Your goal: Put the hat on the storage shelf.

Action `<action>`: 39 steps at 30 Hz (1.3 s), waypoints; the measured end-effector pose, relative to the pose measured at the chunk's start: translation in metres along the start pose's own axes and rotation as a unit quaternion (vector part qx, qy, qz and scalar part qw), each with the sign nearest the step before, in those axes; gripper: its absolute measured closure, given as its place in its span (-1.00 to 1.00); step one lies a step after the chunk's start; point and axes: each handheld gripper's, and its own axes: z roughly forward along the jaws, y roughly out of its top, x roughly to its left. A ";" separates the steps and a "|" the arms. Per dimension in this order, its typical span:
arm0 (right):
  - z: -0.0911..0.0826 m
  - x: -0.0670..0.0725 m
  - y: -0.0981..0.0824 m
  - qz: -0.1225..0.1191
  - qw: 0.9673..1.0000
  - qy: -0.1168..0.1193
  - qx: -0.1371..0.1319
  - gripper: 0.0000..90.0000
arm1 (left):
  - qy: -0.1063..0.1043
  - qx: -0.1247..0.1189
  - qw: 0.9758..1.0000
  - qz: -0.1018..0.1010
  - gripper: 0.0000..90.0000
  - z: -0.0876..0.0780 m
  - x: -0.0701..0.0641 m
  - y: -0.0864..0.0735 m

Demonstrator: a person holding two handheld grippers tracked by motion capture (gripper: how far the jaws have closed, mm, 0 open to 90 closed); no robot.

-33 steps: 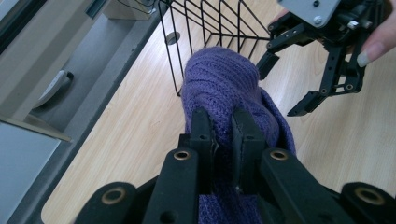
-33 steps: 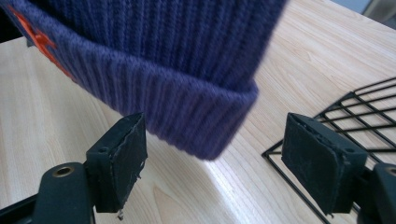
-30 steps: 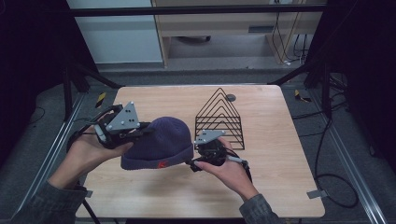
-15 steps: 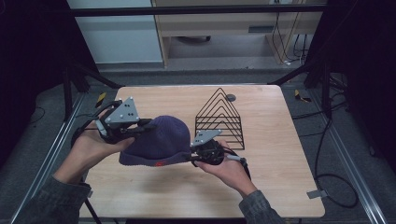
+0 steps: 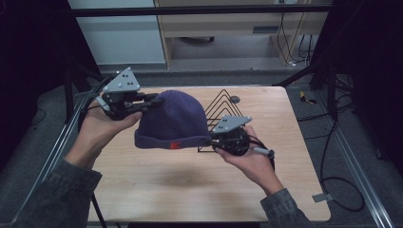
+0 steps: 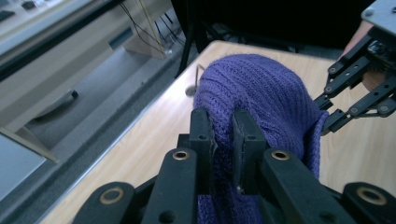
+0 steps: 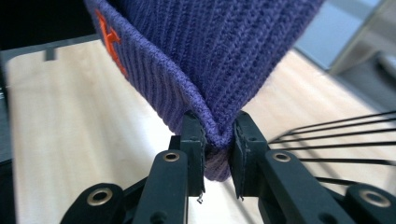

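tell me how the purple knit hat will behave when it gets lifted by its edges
Probably floppy: the hat bunches where the right gripper pinches its brim. Likely light, since two small pinches hold it up, the left gripper at its crown. The ribbed knit should not slip much.

Lab, framed test table [image 5: 294,190], trailing cables [image 5: 328,156]

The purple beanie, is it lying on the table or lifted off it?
Lifted. The purple beanie hangs above the table, pinched by the left gripper and right gripper.
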 end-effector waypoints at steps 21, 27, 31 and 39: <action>-0.048 -0.092 -0.007 0.040 0.994 -0.105 -0.009 0.72 | 0.001 -0.044 0.999 -0.011 0.77 0.083 0.007 0.067; -0.055 -0.099 -0.019 0.051 0.992 -0.113 -0.005 0.71 | 0.001 -0.041 0.999 -0.010 0.77 0.100 0.002 0.070; -0.059 -0.102 -0.026 0.056 0.992 -0.117 -0.004 0.71 | -0.004 -0.038 0.999 -0.013 0.77 0.110 0.000 0.071; -0.054 -0.104 -0.035 0.058 0.991 -0.120 0.020 0.70 | -0.005 -0.026 1.000 -0.013 0.75 0.126 0.000 0.066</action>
